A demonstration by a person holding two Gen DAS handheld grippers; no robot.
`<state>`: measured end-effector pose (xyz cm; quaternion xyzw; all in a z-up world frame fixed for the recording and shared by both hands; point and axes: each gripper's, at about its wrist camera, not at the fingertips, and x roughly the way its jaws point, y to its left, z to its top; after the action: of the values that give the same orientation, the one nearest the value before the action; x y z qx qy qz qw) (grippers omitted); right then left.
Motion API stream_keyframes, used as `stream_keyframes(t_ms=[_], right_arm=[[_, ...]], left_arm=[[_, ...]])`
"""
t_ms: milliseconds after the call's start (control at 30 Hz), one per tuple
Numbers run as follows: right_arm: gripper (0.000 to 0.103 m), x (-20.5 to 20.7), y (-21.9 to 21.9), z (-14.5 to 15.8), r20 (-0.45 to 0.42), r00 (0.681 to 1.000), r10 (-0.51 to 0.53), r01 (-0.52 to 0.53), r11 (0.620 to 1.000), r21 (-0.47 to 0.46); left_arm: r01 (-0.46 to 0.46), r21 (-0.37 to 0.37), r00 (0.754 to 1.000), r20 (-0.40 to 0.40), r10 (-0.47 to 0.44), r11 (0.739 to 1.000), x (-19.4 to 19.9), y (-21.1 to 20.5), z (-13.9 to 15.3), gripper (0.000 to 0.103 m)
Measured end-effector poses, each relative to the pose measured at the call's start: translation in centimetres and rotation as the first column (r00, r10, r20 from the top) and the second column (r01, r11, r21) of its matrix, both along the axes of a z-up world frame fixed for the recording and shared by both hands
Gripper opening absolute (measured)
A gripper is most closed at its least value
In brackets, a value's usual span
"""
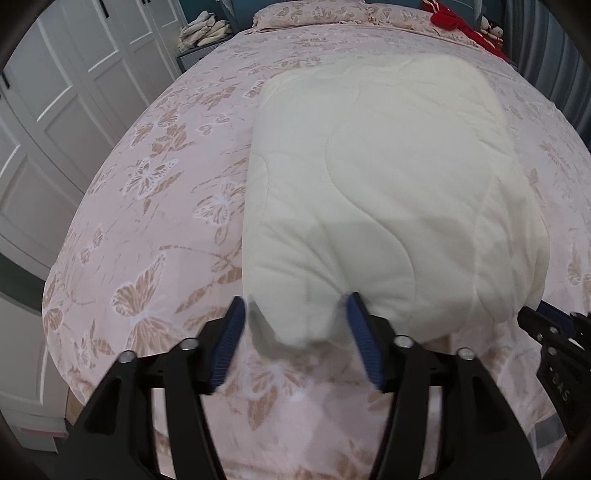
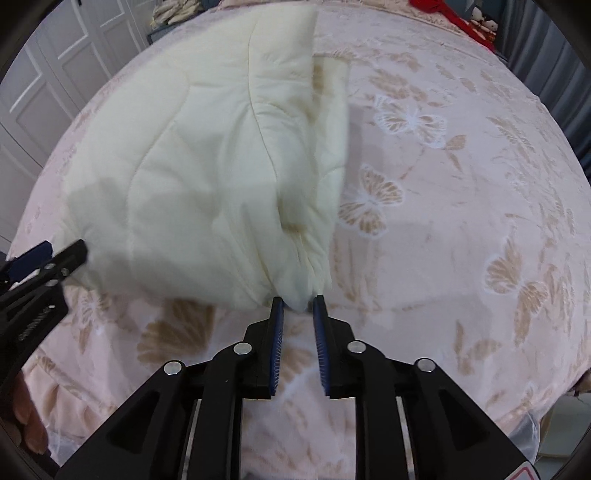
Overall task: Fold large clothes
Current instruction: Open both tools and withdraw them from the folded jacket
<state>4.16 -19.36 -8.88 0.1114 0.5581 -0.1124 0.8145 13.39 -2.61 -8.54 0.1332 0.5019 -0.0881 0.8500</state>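
Note:
A cream quilted garment (image 1: 388, 192) lies folded on the pink butterfly-print bed (image 1: 155, 206). My left gripper (image 1: 295, 306) is open, its blue pads either side of the garment's near left corner, which hangs loose between them. In the right wrist view the same garment (image 2: 207, 166) lies at the left. My right gripper (image 2: 298, 301) is narrowly open, its tips at the garment's near right corner; I cannot tell whether the pads touch the fabric. Each gripper shows at the edge of the other's view, the right one (image 1: 554, 332) and the left one (image 2: 44, 269).
White wardrobe doors (image 1: 55, 110) stand left of the bed. A pillow (image 1: 332, 14) and a red cloth (image 1: 461, 26) lie at the head of the bed. A pile of pale fabric (image 1: 203, 31) sits on a stand beyond the bed's left side.

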Motion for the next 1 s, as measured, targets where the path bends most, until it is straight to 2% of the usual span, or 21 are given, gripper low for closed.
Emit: stream_keyframes(t_ms=[167,300,467,633,1000], right_arm=[[0.020,-2.7,1.2,2.6,0.071,0.997,0.017,-0.017,1.000,-0.003],[0.028,-4.2,2.1,4.2,0.121,0.992,0.020,-0.018,1.000,-0.018],[0.029,-5.3,2.7,5.4,0.159,0.987,0.016,-0.012,1.000,-0.024],[0.029,-6.2,3.2,5.8,0.177,0.984,0.022,-0.018,1.000,-0.025],[0.029,-7.7,4.2,6.1,0.194,0.981,0.029,-0.021,0.999,-0.045]], left_arm=[[-0.025,-0.065,0.999,-0.022,0.024,0.998,-2.1,0.5,0.7,0.064],[-0.018,-0.055,1.000,-0.003,0.018,0.998,-4.0,0.3,1.2,0.064],[-0.018,-0.060,1.000,0.012,0.019,0.998,-6.0,0.7,1.7,0.064],[-0.012,-0.039,0.999,0.034,0.013,0.999,-7.4,1.0,2.1,0.064],[-0.013,-0.046,0.999,0.051,0.016,0.999,-9.4,1.2,2.6,0.064]])
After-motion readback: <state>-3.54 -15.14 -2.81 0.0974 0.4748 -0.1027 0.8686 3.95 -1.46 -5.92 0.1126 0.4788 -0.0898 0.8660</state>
